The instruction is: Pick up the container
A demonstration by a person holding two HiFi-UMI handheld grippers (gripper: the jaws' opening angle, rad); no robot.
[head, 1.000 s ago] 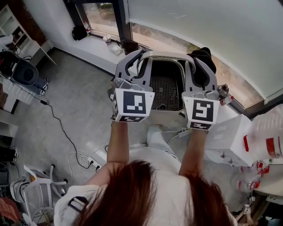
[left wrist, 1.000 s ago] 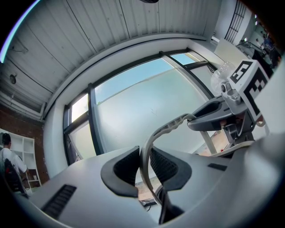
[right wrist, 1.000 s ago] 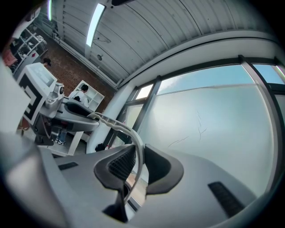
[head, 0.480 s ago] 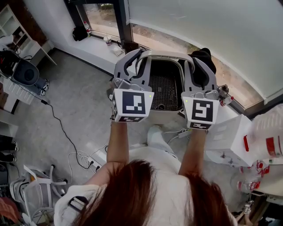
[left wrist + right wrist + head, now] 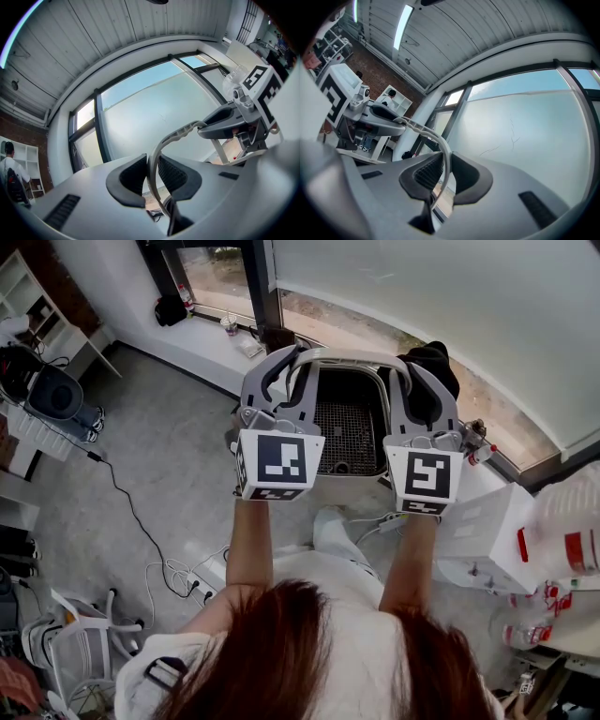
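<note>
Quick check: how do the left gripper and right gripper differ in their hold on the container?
The left gripper clamps the container by its left rim; the right gripper takes the right rim. The left gripper's marker cube bears a different square pattern from the right gripper's. Shared: both are shut on the thin white rim, roughly level with each other.

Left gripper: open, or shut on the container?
Shut: the left gripper has its fingers pinching the container's thin rim.

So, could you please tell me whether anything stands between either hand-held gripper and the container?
Nothing visible does: the left hand-held gripper and the right hand-held gripper are each closed on the white rim of the container.
</note>
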